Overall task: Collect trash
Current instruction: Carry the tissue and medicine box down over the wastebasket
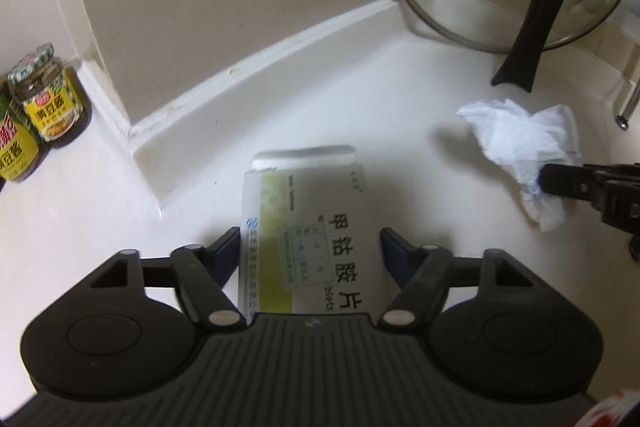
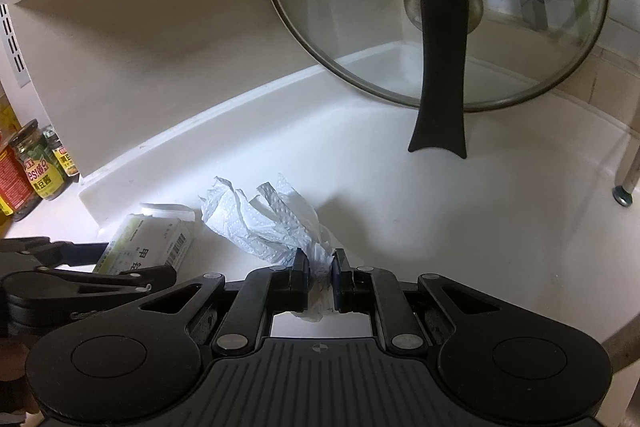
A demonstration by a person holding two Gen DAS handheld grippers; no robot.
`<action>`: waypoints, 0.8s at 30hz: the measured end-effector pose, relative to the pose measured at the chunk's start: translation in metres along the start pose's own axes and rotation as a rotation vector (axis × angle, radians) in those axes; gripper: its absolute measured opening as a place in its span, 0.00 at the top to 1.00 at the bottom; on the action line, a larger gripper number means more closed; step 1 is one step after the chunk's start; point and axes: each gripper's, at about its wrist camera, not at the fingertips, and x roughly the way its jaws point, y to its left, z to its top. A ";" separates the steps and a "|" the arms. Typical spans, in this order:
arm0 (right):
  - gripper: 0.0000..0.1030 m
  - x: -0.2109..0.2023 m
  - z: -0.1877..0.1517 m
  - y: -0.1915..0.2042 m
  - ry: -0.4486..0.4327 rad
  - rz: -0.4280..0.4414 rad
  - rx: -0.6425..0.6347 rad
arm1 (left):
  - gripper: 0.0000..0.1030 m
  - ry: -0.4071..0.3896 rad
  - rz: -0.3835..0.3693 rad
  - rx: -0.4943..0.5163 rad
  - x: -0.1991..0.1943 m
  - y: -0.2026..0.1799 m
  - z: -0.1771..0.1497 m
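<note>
White countertop carries the trash. The left gripper straddles a medicine box lying flat; its jaws stand apart, one at each side, though whether the pads press it I cannot tell. At three o'clock from the box, the right gripper is clamped on a crumpled paper towel. A glass lid leans at twelve o'clock, sauce jars at nine.

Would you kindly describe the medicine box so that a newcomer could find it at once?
Start at the big glass pot lid leaning in the corner of the white counter. Nearer and to the left lies a crumpled tissue; beside it is the medicine box, lying flat, the only printed carton, white and green with a barcode.
</note>
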 end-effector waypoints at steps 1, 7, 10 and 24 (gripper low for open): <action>0.89 0.000 -0.001 0.000 -0.001 -0.001 0.000 | 0.32 -0.006 0.002 0.002 0.000 0.000 -0.001; 0.89 -0.004 -0.003 0.002 -0.007 0.004 -0.006 | 0.33 -0.013 -0.006 0.010 -0.013 0.004 -0.008; 0.89 -0.006 -0.004 0.005 -0.006 0.022 -0.003 | 0.33 -0.024 -0.016 0.005 -0.024 0.007 -0.012; 0.89 -0.028 -0.023 0.038 0.015 0.152 -0.046 | 0.33 -0.059 0.022 -0.091 -0.094 0.028 -0.046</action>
